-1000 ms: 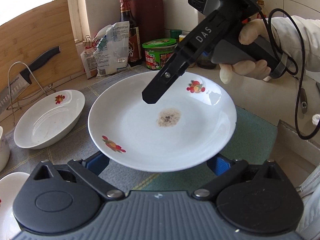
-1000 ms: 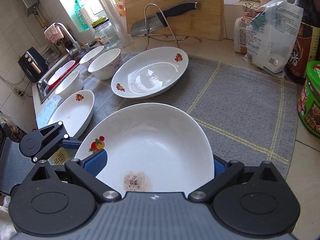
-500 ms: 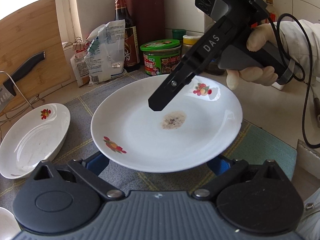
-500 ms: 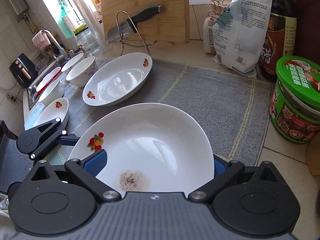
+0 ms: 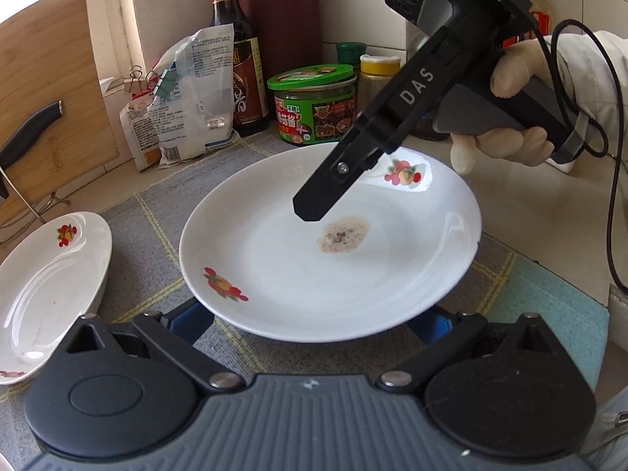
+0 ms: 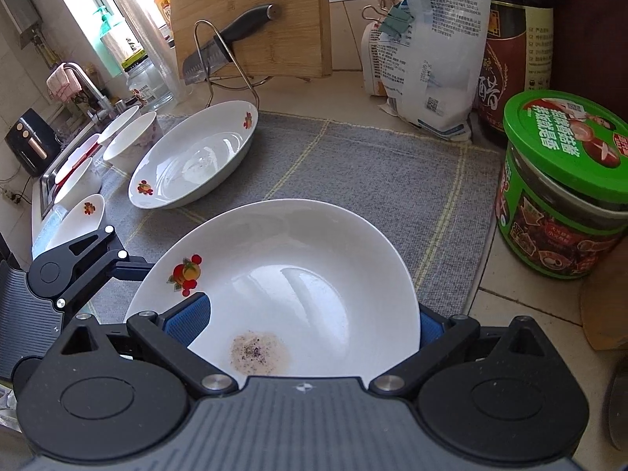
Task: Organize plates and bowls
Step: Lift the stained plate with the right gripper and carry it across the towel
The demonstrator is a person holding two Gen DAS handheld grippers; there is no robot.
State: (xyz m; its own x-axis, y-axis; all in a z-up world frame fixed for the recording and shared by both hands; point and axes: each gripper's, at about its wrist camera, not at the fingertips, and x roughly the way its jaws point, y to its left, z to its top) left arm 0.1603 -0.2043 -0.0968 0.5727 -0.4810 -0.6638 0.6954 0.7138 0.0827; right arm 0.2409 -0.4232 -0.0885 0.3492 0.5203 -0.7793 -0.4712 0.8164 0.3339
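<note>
- The plate (image 5: 298,274), white with fruit prints and a brown speckled stain near its middle, is held up over the grey mat (image 6: 353,165) on the desk (image 5: 522,204).
- The left tool (image 5: 314,320) has its blue pads spread wide, one at each side under the plate's near rim; whether they press the plate cannot be told.
- The right tool (image 6: 310,324) also stands spread, its blue pads at the plate's near edge on either side; one finger (image 5: 318,200) reaches over the plate's far rim, above the stain.
- A gloved hand (image 5: 510,117) grips the right tool's handle.
- An oval dish (image 6: 196,157) lies on the mat, ahead and to the left of the right tool.
- Bowls (image 6: 133,139) sit beyond the dish, farther left.
- A green-lidded jar (image 6: 565,188) stands ahead on the right, just off the mat.
</note>
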